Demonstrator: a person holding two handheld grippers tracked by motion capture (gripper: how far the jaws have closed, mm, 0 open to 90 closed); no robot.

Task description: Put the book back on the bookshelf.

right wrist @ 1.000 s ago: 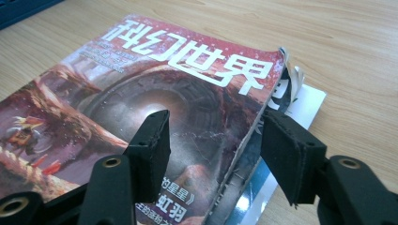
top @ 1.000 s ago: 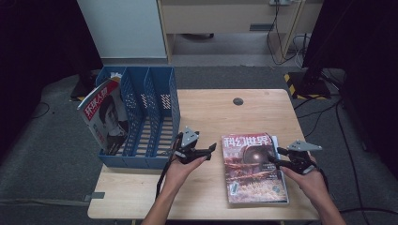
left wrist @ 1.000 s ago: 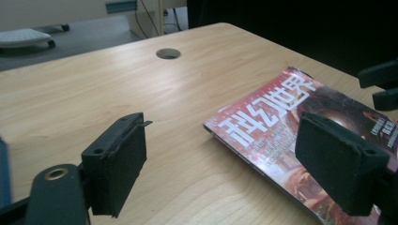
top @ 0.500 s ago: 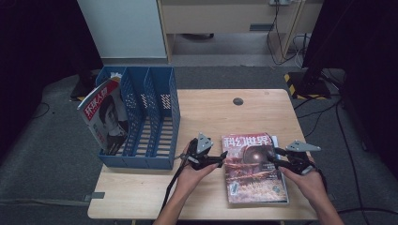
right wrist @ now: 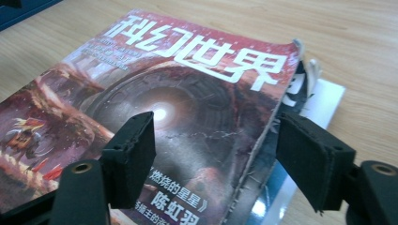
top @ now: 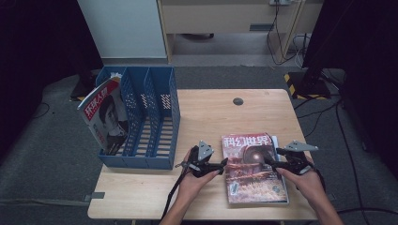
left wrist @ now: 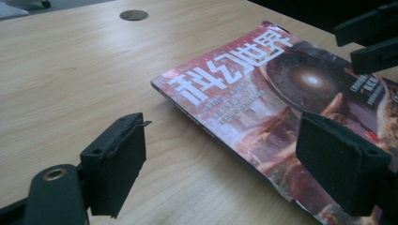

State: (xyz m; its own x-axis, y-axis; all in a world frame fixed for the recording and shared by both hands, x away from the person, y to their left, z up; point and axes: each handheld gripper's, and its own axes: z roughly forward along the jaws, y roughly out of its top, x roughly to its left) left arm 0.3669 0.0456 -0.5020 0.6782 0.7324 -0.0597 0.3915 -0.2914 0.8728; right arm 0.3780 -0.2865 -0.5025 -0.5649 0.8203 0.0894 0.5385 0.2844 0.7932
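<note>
With both the left gripper (top: 224,162) and right gripper (top: 271,157) gaping at the magazine's (top: 253,168) edges, its floppy cover could slip free.

The left gripper (top: 223,163) now sits at the left edge of the magazine (top: 253,168), having moved rightward and down from a spot nearer the blue file rack (top: 141,117); its jaws straddle that edge, wide apart. The right gripper (top: 271,158), over the magazine's right edge, has just been opening its jaws, which stand astride the frayed edge.
</note>
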